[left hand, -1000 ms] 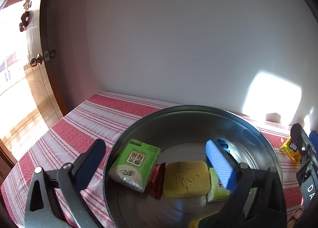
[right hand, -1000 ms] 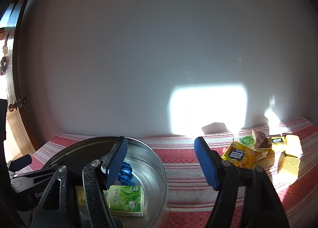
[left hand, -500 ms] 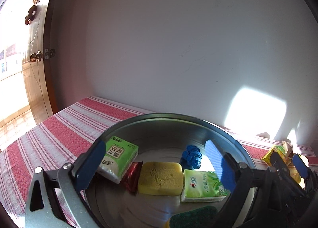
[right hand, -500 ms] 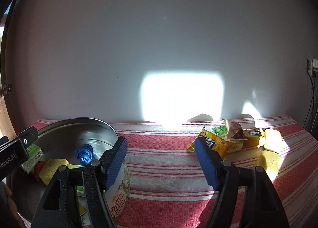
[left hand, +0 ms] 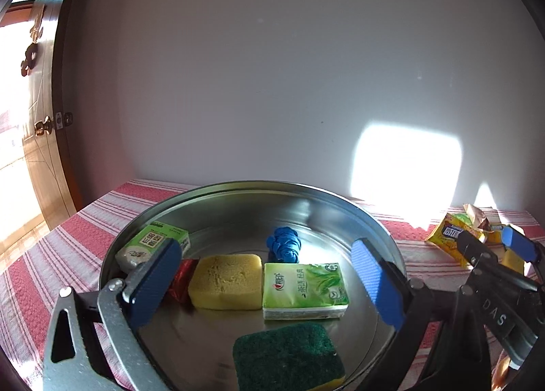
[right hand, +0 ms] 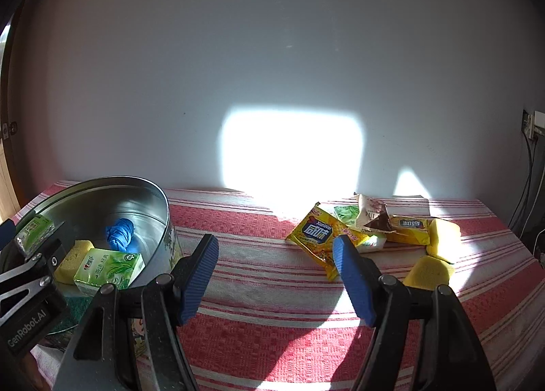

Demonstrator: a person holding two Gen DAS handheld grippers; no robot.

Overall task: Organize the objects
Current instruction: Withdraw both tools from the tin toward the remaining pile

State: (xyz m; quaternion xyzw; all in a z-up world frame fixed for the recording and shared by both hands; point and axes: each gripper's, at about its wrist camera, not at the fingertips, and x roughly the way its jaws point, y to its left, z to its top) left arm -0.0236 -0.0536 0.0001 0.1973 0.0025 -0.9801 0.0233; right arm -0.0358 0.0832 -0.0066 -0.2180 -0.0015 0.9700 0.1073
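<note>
You are in a home: a wooden door (left hand: pixel 37 138) with a brass knob, a plain wall, and a striped-cloth worktop (right hand: pixel 272 275).

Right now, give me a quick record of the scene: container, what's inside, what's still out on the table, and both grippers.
container: round metal tin
inside: two green tissue packs, yellow sponge, blue bundle, red wrapper, green scouring pad
still out: yellow snack packets, two yellow sponges
left gripper: open, over tin
right gripper: open, empty, over tablecloth
</note>
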